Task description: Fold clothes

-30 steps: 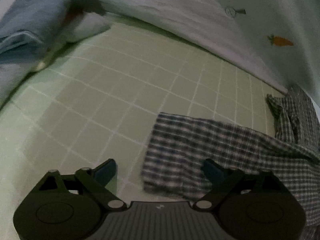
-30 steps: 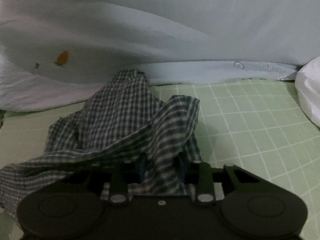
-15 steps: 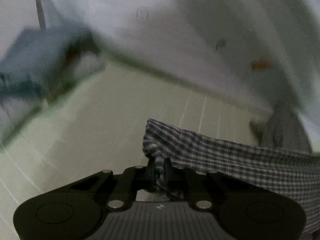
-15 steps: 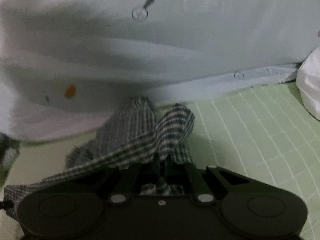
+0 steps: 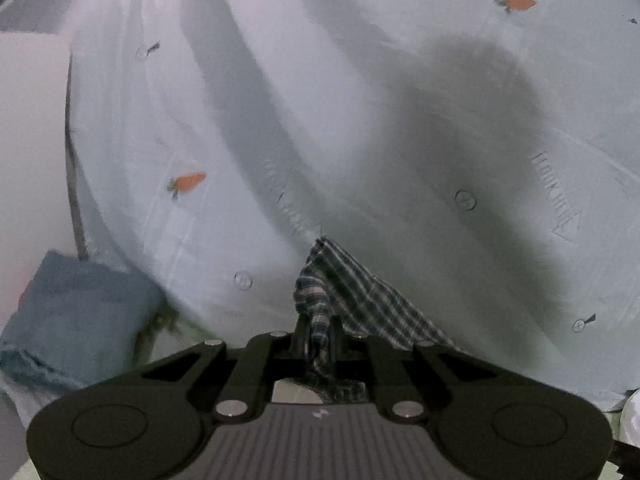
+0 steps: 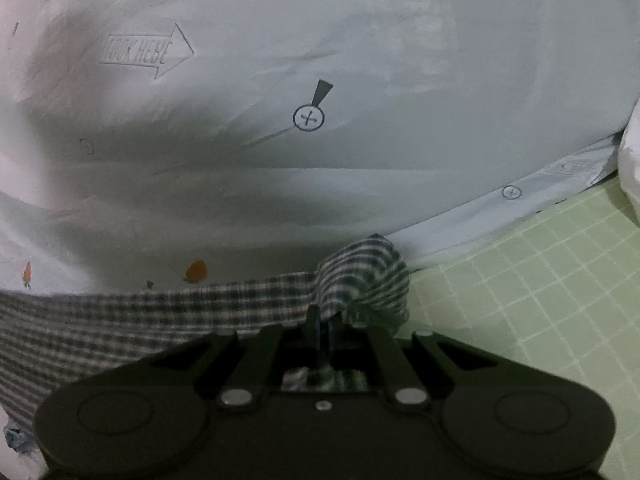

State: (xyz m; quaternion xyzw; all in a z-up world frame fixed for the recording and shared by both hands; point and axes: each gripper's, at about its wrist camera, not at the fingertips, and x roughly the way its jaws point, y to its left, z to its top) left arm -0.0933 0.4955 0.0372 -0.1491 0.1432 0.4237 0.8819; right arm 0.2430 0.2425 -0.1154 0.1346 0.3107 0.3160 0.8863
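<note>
A dark blue and white checked garment (image 5: 352, 296) is pinched at one corner by my left gripper (image 5: 319, 330), which is shut on the cloth; the fabric runs off to the right and down behind the gripper body. In the right wrist view the same checked garment (image 6: 168, 312) stretches as a taut band to the left, and my right gripper (image 6: 323, 320) is shut on a bunched corner of it. Both ends are held up above the green gridded sheet (image 6: 540, 292).
A pale blue quilt (image 6: 320, 60) printed with carrots and screw marks fills the background of both views. A folded blue-grey cloth (image 5: 68, 312) lies at the lower left of the left wrist view. A white bundle (image 6: 630, 168) sits at the right edge.
A second ago my left gripper was open over the garment's edge; it has shut on it. Both grippers have since lifted, pulling the cloth taut, and the views have tilted up toward the quilt.
</note>
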